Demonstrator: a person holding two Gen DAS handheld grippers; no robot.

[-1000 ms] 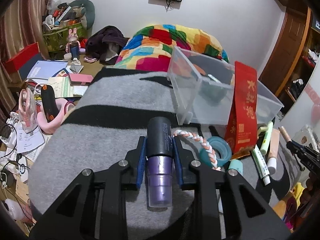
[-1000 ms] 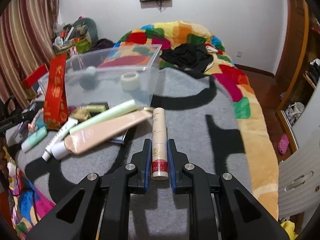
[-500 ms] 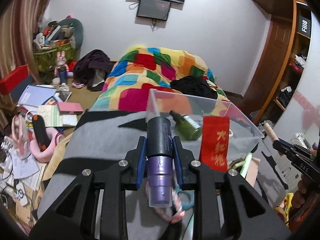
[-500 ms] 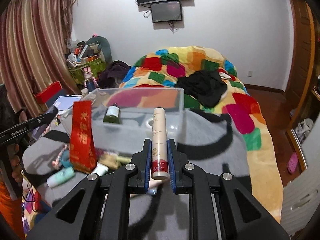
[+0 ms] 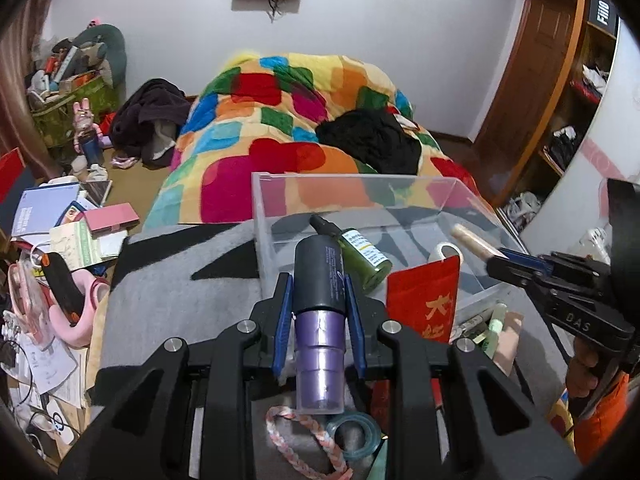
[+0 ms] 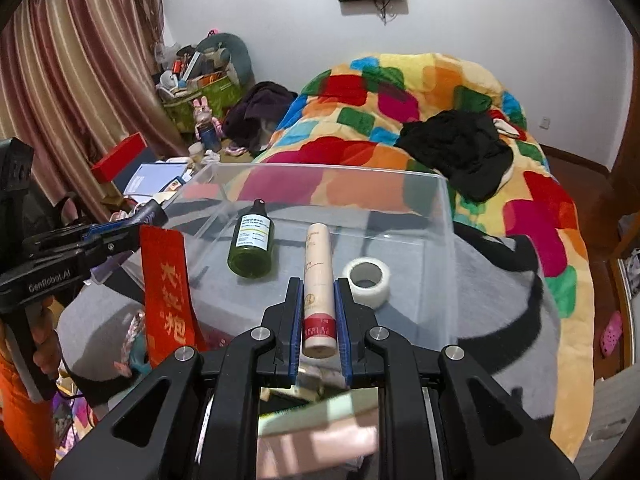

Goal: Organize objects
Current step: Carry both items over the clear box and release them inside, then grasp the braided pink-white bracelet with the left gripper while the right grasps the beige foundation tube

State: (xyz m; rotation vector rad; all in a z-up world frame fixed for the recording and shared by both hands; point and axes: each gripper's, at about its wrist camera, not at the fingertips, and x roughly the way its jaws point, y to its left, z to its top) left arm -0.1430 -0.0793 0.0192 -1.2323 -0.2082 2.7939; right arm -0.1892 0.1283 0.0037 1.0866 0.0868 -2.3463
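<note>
We have the left gripper point(image 5: 319, 316) clamped on the purple bottle point(image 5: 319, 320), its fingers point(image 5: 282, 320) pressing the join of dark cap and purple body. Beyond the tips lies the clear bin point(image 5: 360, 188), on the bed. The right gripper point(image 6: 318, 312) is clamped on the beige tube point(image 6: 318, 276), fingers point(image 6: 296, 316) just above its red band, with the tube's far end over the bin point(image 6: 332, 178).

Both items look like light, rigid plastic with smooth, round sides, so we judge they could roll or slip. A mid-body hold across the width, as now, seems right. The tube is long, so its free end may swing.

The right view shows the bin floor ahead of its fingers: a green bottle point(image 6: 251, 246) to the left and a tape roll point(image 6: 367, 278) to the right. The left view alone shows, under its fingers, a braided cord point(image 5: 308, 444) and a teal ring point(image 5: 354, 438). A red packet point(image 5: 426, 300) stands to their right.
</note>
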